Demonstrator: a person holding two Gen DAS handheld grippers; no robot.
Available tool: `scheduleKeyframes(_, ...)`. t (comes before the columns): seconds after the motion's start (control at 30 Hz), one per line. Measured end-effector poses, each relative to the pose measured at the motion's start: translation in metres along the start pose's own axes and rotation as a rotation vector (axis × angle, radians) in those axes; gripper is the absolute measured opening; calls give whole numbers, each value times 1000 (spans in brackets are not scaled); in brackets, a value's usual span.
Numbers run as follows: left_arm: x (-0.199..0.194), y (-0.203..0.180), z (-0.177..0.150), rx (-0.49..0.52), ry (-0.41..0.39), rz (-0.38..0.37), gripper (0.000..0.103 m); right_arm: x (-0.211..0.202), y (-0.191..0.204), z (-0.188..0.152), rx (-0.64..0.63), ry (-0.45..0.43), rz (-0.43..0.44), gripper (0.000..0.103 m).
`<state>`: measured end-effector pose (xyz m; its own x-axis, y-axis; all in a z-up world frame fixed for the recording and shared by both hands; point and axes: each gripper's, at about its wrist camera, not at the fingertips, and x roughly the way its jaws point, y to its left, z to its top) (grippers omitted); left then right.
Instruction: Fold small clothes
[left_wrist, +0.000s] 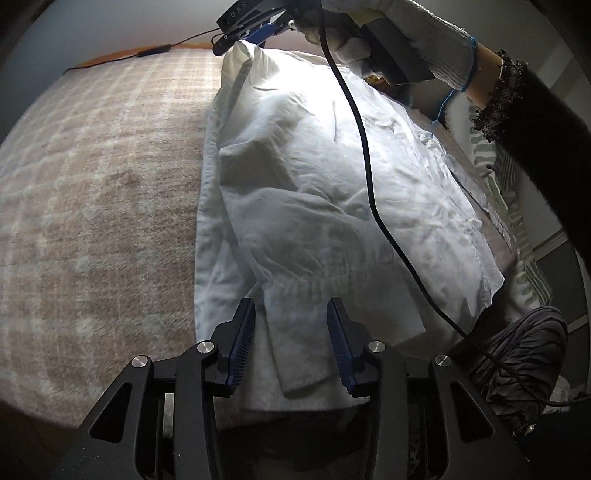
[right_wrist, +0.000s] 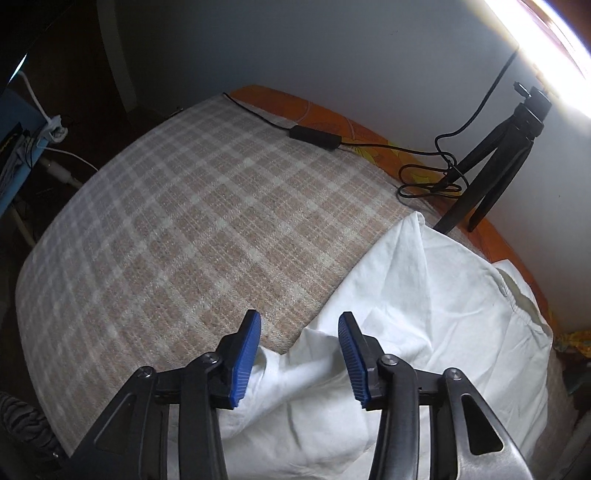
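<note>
A white garment lies crumpled lengthwise on a beige plaid blanket. My left gripper hangs open over its near end; a folded strip of the cloth lies below the gap and the blue pads do not touch it. At the far end a gloved hand holds my right gripper above a raised corner of the garment. In the right wrist view the right gripper is open above the white garment's edge, where it meets the blanket. Nothing is pinched.
A black cable trails across the garment. A dark grey bundle and striped fabric lie at the right edge. A black tripod and a power adapter with cords sit by the wall.
</note>
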<state>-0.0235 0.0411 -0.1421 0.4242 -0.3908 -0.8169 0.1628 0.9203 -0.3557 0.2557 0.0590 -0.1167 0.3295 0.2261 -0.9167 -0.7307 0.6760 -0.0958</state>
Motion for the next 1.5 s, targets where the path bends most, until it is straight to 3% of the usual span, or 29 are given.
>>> scheduleKeyframes(0.07, 4, -4, 1, 16, -1, 11, 34, 3, 0, 1, -6, 3, -11, 37)
scheduleKeyframes(0.13, 6, -7, 4, 35, 2, 31, 10, 5, -1, 2, 2, 6, -15, 37)
scheduleKeyframes(0.23, 4, -2, 5, 8, -3, -6, 7, -2, -3, 2, 19, -13, -6, 41)
scheduleKeyframes(0.4, -3, 5, 5, -22, -17, -66, 6, -35, -30, -22, 145, -69, 43, 54)
scheduleKeyframes(0.63, -9, 12, 5, -72, -23, -127, 6, -64, -48, -131, 338, -16, 127, 54)
scheduleKeyframes(0.87, -10, 24, 2, -154, -16, -208, 6, -62, -11, -232, 456, 49, 265, 52)
scheduleKeyframes(1.03, -7, 23, -1, -180, -10, -229, 6, -59, 19, -263, 488, 61, 341, 49)
scheduleKeyframes(1.13, -6, 20, -1, -185, -11, -235, 6, -61, 30, -271, 499, 37, 344, 49)
scheduleKeyframes(1.27, -3, 16, 0, -194, -11, -243, 6, -62, 44, -277, 547, 21, 430, 46)
scheduleKeyframes(1.33, -2, 17, 1, -207, -10, -255, 6, -63, 59, -276, 515, -2, 405, 46)
scheduleKeyframes(1.37, -1, 17, 2, -212, -8, -262, 6, -63, 65, -275, 503, -14, 391, 42)
scheduleKeyframes(1.4, 0, 16, 3, -211, -5, -265, 6, -61, 70, -274, 502, -17, 401, 27)
scheduleKeyframes(1.47, -1, 13, 4, -195, -5, -260, 6, -57, 77, -271, 519, -15, 417, 16)
scheduleKeyframes(1.5, -1, 11, 6, -181, -6, -253, 6, -57, 79, -267, 510, -21, 408, 4)
